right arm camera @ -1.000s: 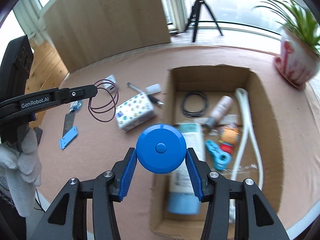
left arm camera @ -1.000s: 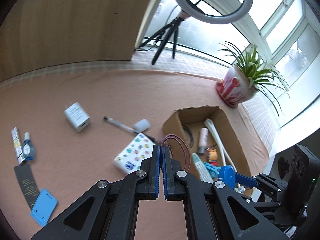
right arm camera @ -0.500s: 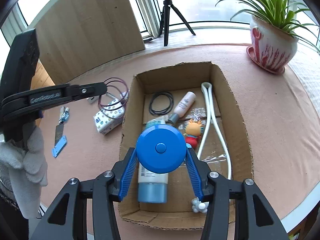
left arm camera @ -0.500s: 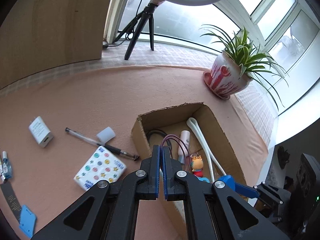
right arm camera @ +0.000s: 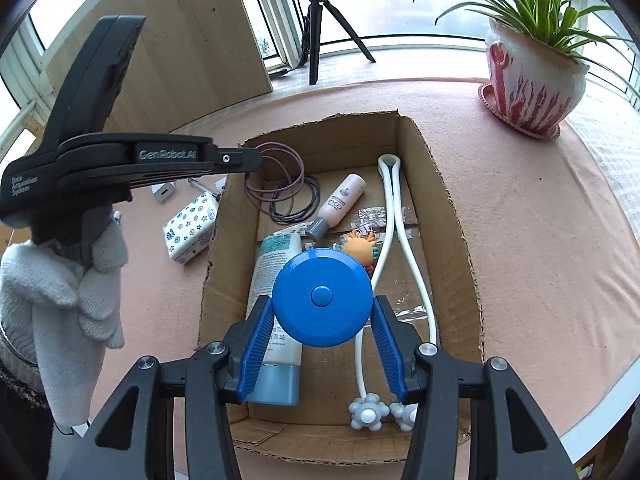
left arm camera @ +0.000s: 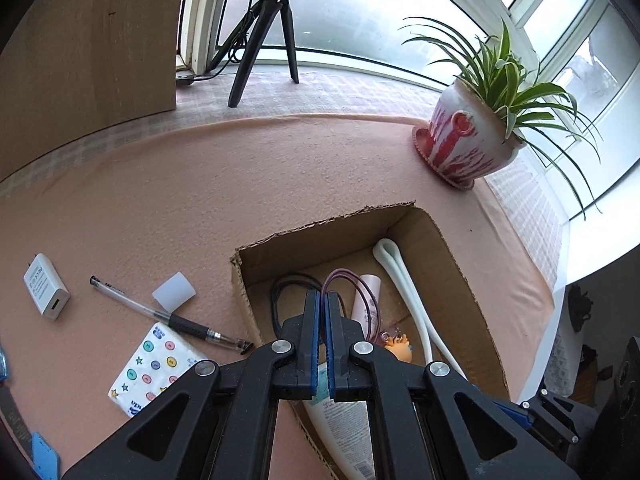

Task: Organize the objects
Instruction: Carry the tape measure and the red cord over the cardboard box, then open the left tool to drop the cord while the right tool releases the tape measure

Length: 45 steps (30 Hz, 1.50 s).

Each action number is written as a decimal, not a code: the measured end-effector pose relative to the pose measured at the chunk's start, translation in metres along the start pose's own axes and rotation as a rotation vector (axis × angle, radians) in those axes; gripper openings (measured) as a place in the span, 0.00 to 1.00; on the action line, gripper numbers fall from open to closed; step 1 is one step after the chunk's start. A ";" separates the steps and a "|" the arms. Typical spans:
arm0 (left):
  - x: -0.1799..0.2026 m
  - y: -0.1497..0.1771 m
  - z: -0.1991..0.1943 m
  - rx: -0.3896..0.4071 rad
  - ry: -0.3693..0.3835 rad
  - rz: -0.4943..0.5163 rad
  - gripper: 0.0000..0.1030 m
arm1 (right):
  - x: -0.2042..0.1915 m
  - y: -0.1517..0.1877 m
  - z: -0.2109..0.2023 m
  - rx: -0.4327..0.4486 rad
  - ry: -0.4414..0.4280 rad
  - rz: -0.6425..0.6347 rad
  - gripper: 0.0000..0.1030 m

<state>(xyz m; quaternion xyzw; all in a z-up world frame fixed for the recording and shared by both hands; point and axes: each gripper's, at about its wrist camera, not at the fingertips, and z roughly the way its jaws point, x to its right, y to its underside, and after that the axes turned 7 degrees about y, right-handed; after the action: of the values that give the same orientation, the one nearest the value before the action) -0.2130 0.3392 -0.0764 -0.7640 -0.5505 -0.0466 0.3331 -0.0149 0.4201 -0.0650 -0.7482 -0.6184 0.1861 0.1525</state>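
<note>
While both loads hang over the box: each hand-held gripper carries one thing above the open cardboard box (right arm camera: 436, 184).
Left hand-held gripper (left arm camera: 322, 300): clenched tight on a purple wire loop (right arm camera: 280, 172); loop hangs over the box's far left corner, above a black cable ring (right arm camera: 308, 208) on the box floor.
Right hand-held gripper (right arm camera: 323, 344): grasping a round blue disc (right arm camera: 323, 294) by its rim, jaws partway apart, over the near middle of the box.
Key relation: box floor lies straight below both loads; drop is downward, no sideways reach judged needed. Box long axis runs from the worktop's near edge toward the far edge.
Nearer hand: left sits at the far left corner, right at the near end; judged not in each other's way.
Under the disc: blue tube (right arm camera: 276, 320), orange toy (right arm camera: 360, 246), white looped cord (right arm camera: 390, 216); pink bottle (right arm camera: 340, 206) further back.
Left out on worktop (left arm camera: 200, 184): pen (left arm camera: 168, 314), white charger (left arm camera: 46, 292), dotted tissue pack (left arm camera: 154, 364), white cap (left arm camera: 174, 290), toward the left edge.
Hidden: disc covers the box floor beneath it; the left jaws hide where the loop is pinched; a blue item at the left edge is cut off, hard to make out.
</note>
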 end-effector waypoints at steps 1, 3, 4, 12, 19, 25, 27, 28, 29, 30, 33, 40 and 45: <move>0.001 -0.001 0.001 0.000 -0.003 0.001 0.02 | 0.000 0.000 0.001 -0.001 0.000 -0.001 0.45; 0.001 -0.003 0.004 -0.001 -0.011 0.004 0.02 | 0.000 -0.001 0.002 -0.002 0.001 -0.006 0.45; 0.002 -0.004 0.005 -0.003 -0.015 0.005 0.02 | 0.001 -0.002 0.003 -0.003 0.000 -0.007 0.45; 0.006 -0.006 0.010 -0.007 -0.040 0.025 0.02 | -0.001 -0.009 0.008 -0.002 0.003 -0.011 0.45; 0.011 -0.004 0.007 -0.002 -0.090 0.050 0.42 | 0.002 -0.013 0.010 -0.002 -0.027 0.010 0.45; 0.017 0.001 -0.019 0.061 -0.125 0.078 0.42 | 0.001 -0.014 0.001 0.025 -0.038 0.016 0.48; 0.021 0.003 -0.034 0.094 -0.128 0.086 0.42 | 0.001 -0.013 -0.001 0.036 -0.034 0.021 0.48; 0.022 0.005 -0.041 0.104 -0.129 0.088 0.42 | 0.002 -0.013 -0.004 0.043 -0.034 0.024 0.48; 0.023 0.006 -0.048 0.117 -0.129 0.091 0.42 | 0.002 -0.012 -0.005 0.047 -0.034 0.026 0.48; 0.025 0.009 -0.056 0.134 -0.131 0.100 0.42 | 0.002 -0.012 -0.007 0.050 -0.032 0.028 0.49; 0.029 0.012 -0.073 0.163 -0.135 0.109 0.43 | 0.000 -0.011 -0.011 0.058 -0.032 0.031 0.49; 0.017 0.026 -0.095 0.160 -0.082 0.057 0.58 | -0.011 -0.014 -0.013 0.059 -0.041 0.022 0.49; -0.015 0.046 -0.099 0.125 -0.110 -0.005 0.63 | -0.025 -0.014 -0.011 0.054 -0.050 -0.001 0.50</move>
<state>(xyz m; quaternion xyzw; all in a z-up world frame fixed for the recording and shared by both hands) -0.1496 0.2636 -0.0279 -0.7416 -0.5719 0.0291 0.3494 -0.0255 0.3982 -0.0464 -0.7385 -0.6172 0.2211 0.1574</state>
